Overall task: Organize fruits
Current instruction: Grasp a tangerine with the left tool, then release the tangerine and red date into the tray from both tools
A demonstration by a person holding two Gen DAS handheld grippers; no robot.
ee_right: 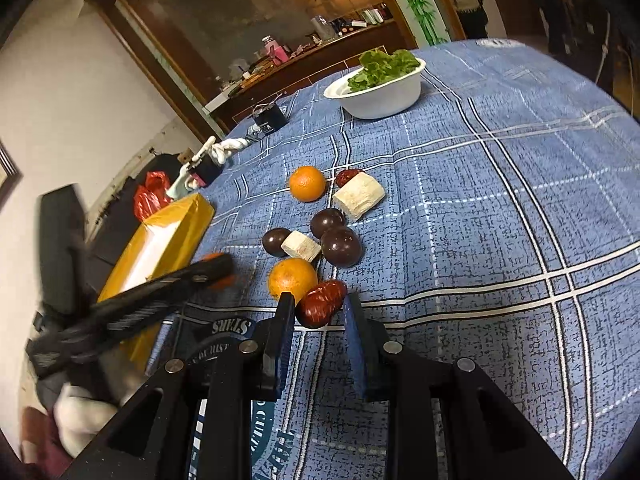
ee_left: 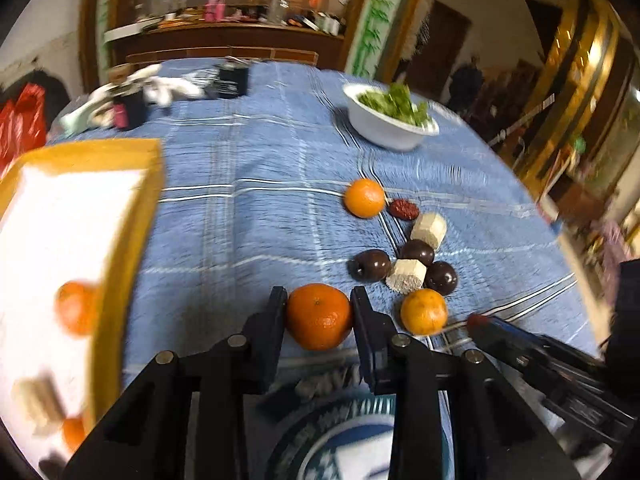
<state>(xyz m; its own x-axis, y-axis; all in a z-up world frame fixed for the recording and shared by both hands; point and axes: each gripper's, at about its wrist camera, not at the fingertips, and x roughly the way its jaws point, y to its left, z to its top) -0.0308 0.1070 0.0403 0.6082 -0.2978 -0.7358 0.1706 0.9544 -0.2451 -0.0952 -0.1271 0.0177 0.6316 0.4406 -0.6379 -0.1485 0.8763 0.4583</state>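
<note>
My left gripper (ee_left: 319, 306) is shut on a tangerine (ee_left: 319, 316) that rests on the blue checked tablecloth (ee_left: 248, 220); both pads touch its sides. Just right of it lies a second tangerine (ee_left: 423, 311), and a third (ee_left: 364, 197) lies farther off. My right gripper (ee_right: 318, 306) is shut on a wrinkled red date (ee_right: 322, 304) low over the cloth, beside a tangerine (ee_right: 292, 278). Beyond lie dark round fruits (ee_right: 341, 246), pale cane chunks (ee_right: 359, 195) and another date (ee_right: 347, 177). At the left stands a yellow-rimmed box (ee_left: 136, 216) holding tangerines (ee_left: 76, 307) and a pale chunk.
A white bowl of lettuce (ee_left: 390, 120) stands at the far right of the table. Black containers (ee_left: 233, 80) and white clutter sit along the far edge. The left gripper's arm (ee_right: 152, 296) crosses the right wrist view at the left. A printed logo patch (ee_left: 344, 432) lies under the grippers.
</note>
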